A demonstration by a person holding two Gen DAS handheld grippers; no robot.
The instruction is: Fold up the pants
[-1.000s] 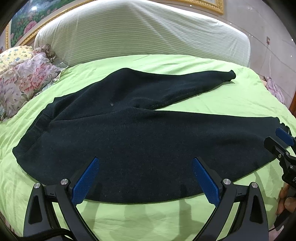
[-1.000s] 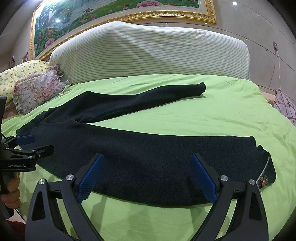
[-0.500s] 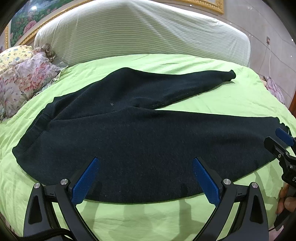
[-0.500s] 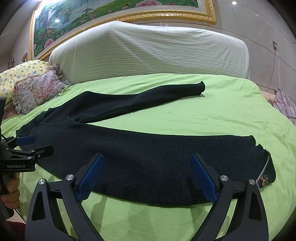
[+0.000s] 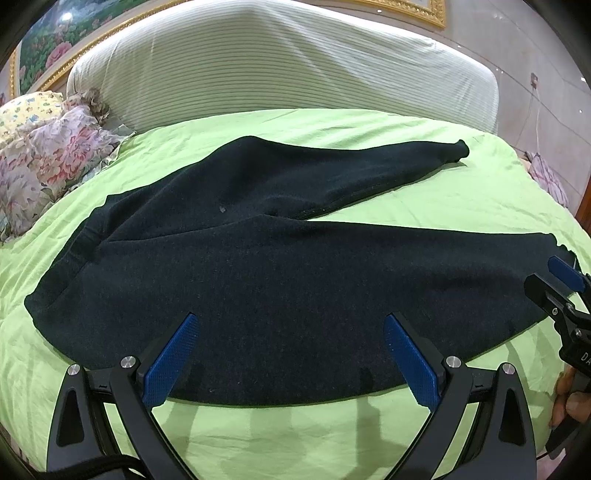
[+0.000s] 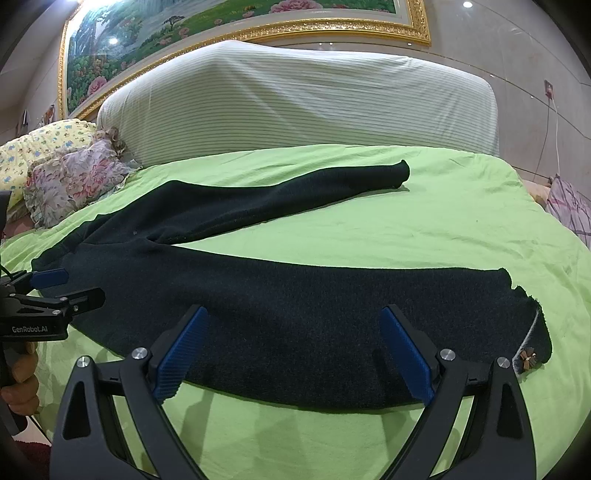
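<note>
Dark pants [image 5: 258,280] lie flat on a green bed sheet [image 5: 461,199], waist at the left, two legs spread apart toward the right. In the right wrist view the pants [image 6: 295,314] show the near leg's cuff with a small flower ornament [image 6: 527,357]. My left gripper [image 5: 288,354] is open and empty, hovering over the near edge of the seat and thigh. My right gripper [image 6: 291,350] is open and empty over the near edge of the near leg. The right gripper shows at the right edge of the left view [image 5: 557,288], the left gripper at the left edge of the right view [image 6: 55,288].
A striped white headboard cover [image 5: 280,70] stands at the back. Floral pillows [image 5: 48,158] lie at the left. A framed painting [image 6: 221,33] hangs on the wall. A patterned cloth [image 6: 569,210] lies past the bed's right edge.
</note>
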